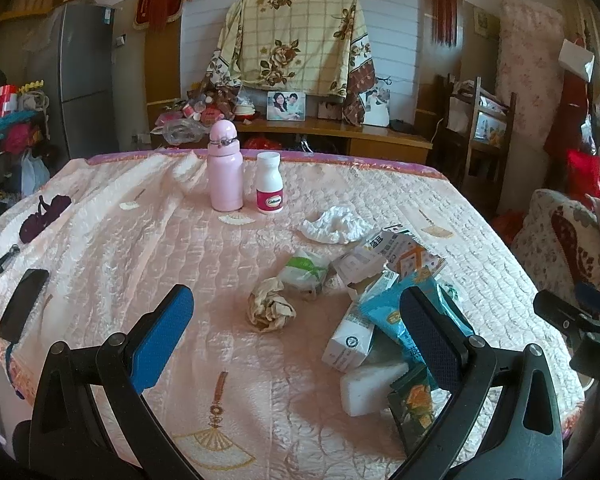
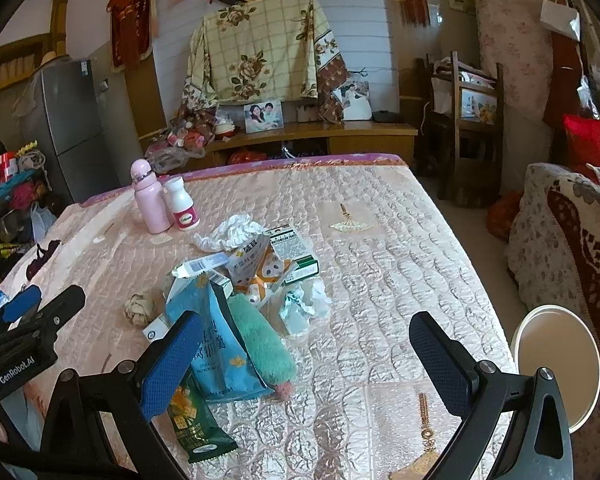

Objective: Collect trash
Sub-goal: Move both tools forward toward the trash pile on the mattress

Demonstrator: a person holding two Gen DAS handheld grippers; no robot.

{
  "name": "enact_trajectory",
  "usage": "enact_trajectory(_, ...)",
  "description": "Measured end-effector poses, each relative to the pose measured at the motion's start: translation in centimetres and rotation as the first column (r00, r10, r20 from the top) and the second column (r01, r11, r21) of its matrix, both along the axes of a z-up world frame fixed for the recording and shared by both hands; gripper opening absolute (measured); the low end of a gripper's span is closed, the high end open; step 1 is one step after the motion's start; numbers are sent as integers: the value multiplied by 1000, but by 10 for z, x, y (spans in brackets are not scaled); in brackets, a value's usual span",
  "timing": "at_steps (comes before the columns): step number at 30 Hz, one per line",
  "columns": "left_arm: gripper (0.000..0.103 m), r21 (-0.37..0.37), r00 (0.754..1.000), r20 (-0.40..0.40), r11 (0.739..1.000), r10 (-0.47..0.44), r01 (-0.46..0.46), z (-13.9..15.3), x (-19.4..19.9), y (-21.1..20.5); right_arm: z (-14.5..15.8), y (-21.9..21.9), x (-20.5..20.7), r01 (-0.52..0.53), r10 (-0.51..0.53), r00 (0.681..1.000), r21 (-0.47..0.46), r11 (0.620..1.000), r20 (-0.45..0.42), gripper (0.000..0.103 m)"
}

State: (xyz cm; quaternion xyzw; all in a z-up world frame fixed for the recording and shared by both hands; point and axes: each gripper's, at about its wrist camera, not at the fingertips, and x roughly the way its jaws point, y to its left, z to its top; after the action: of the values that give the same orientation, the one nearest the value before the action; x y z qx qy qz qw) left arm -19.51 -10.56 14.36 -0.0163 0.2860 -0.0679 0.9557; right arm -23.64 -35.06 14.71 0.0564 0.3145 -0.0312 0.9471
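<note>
A heap of trash lies on the pink quilted bed: a crumpled brown paper ball, a white tissue, a blue snack bag, a green wrapper, cartons and a white box. My left gripper is open and empty, its jaws standing either side of the paper ball and box. My right gripper is open and empty, just above the blue bag and a green fuzzy roll.
A pink bottle and a white pill bottle stand at the bed's far side. A black phone lies at the left edge. A white bin stands on the floor to the right of the bed.
</note>
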Motion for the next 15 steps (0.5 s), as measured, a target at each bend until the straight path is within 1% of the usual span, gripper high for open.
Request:
enact_trajectory(11, 102, 2, 999, -33, 1000, 12, -12, -9, 8, 6, -11, 4, 8, -40, 40, 999, -11, 999, -31, 102)
enact_trajectory(15, 102, 25, 999, -44, 1000, 1, 0, -14, 10, 14, -19, -1, 12, -54, 55, 997, 14, 998, -59, 102)
